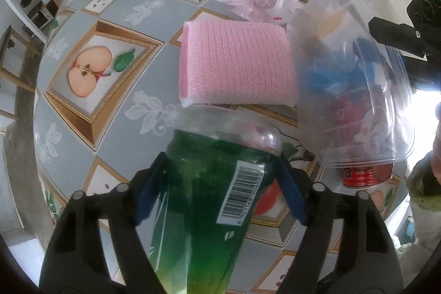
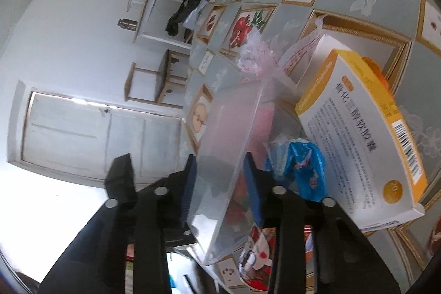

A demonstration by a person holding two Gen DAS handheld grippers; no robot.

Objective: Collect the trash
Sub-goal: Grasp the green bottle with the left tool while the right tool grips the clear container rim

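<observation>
Green bottle [image 1: 209, 200], base pointing forward, clamped lengthwise in the left hand-held gripper [image 1: 220, 183].

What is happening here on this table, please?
A person is collecting trash with two hand-held tongs. The left tongs hold a green plastic bottle over the fruit-patterned tablecloth. The right tongs grip the wall of a clear plastic bin already holding a blue wrapper and a yellow-and-white box. A pink sponge lies on the table.

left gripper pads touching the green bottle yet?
Touching. Left wrist view: both blue pads of the left gripper lie against the green bottle's sides, no gap showing.
</observation>
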